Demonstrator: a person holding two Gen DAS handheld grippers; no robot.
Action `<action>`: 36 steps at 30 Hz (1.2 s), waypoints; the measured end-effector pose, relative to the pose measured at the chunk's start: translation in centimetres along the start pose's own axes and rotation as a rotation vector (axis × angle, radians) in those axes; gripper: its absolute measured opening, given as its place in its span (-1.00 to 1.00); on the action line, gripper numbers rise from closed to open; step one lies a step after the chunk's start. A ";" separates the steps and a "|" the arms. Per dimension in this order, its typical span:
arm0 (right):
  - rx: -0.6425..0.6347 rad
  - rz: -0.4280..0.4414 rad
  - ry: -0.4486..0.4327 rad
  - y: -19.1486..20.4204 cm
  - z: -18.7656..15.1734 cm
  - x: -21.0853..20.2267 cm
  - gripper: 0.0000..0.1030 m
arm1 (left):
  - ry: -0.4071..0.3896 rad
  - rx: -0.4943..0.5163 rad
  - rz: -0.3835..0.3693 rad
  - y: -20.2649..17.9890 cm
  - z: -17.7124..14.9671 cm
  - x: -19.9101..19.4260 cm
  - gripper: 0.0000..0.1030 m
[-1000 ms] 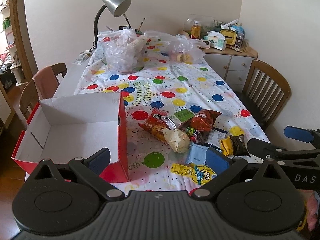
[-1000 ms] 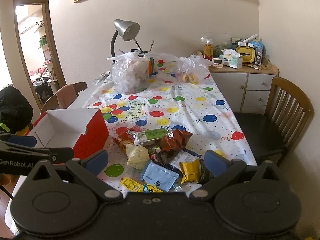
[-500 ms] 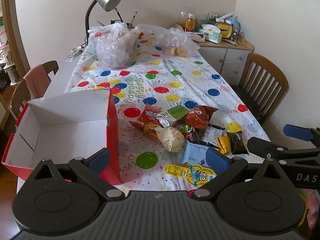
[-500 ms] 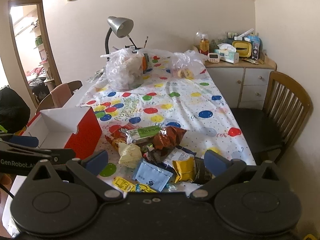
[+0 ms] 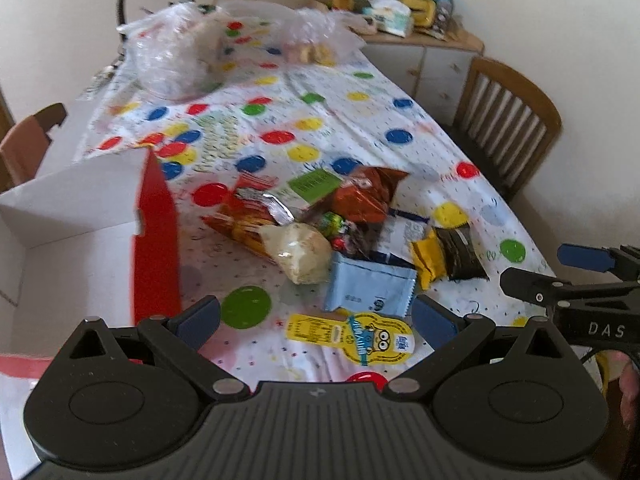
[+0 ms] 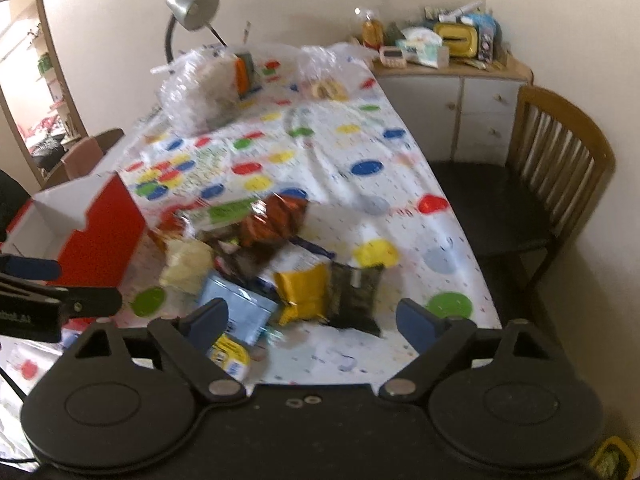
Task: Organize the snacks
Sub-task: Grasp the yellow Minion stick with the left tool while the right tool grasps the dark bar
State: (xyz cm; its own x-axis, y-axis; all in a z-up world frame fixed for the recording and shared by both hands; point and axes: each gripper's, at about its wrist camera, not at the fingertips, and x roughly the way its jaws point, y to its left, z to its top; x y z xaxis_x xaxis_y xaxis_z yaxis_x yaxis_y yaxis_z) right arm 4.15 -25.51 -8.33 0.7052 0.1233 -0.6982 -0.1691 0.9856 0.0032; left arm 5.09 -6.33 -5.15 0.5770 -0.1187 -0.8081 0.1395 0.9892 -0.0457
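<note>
Moved in lower and closer to the snack pile (image 5: 332, 236) than half a second before, with both views now blurred; left gripper (image 5: 316, 318) hung spread wide and empty over the near edge of the table (image 5: 360, 120), blue fingertips (image 5: 198, 316) on either side of the yellow cartoon packet (image 5: 362, 338) but above it, not touching; right gripper (image 6: 312, 318) likewise gaped with nothing between its tips, poised above the near side of the pile, just short of the yellow pouch (image 6: 306, 294) and the dark pouch (image 6: 356, 298) lying side by side; seen from the left view as a black arm with a blue tip (image 5: 584, 258) at the right edge, beside a bit of a hand (image 5: 630, 380); lay heaped in the middle of the spotted tablecloth (image 6: 360, 140), all loose: a pale blue sachet (image 5: 368, 290) nearest, a cream-coloured bag (image 5: 298, 254) beside it, an orange striped bag (image 5: 244, 224), a brown crinkled bag (image 5: 366, 198), a green-labelled silver wrapper (image 5: 308, 188), and small foil sweets (image 5: 334, 226) tucked between; stood open just left of the pile, touching none of the snacks, a red box (image 5: 154, 240) with a white inside, holding nothing visible; sat farther up the table two clear plastic bags (image 6: 200, 88), well apart from the pile, under a grey desk lamp (image 6: 192, 2); stood along the right side a wooden chair (image 6: 556, 160), and past it a cluttered cupboard (image 6: 452, 92)
</note>
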 end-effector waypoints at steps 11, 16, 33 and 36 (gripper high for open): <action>-0.059 -0.019 0.100 -3.1 0.5 5.7 0.51 | 0.193 -0.140 0.035 0.3 -0.6 5.9 0.97; -0.069 -0.015 0.121 -3.6 1.7 8.5 0.42 | 0.236 -0.257 0.063 0.6 -0.4 7.1 0.97; -0.086 0.070 0.234 -3.9 2.4 12.4 0.11 | 0.340 -0.587 0.152 -0.9 -0.4 10.8 0.78; -0.086 0.081 0.246 -4.0 2.3 12.6 0.10 | 0.341 -0.610 0.166 -1.4 -0.3 11.2 0.78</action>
State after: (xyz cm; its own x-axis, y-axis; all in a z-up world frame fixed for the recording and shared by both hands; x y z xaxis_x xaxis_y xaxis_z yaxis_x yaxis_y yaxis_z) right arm 15.30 -27.66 -15.46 0.5003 0.1591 -0.8511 -0.2837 0.9588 0.0125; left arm 11.10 -9.05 -14.27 0.2543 -0.0270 -0.9667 -0.4602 0.8758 -0.1455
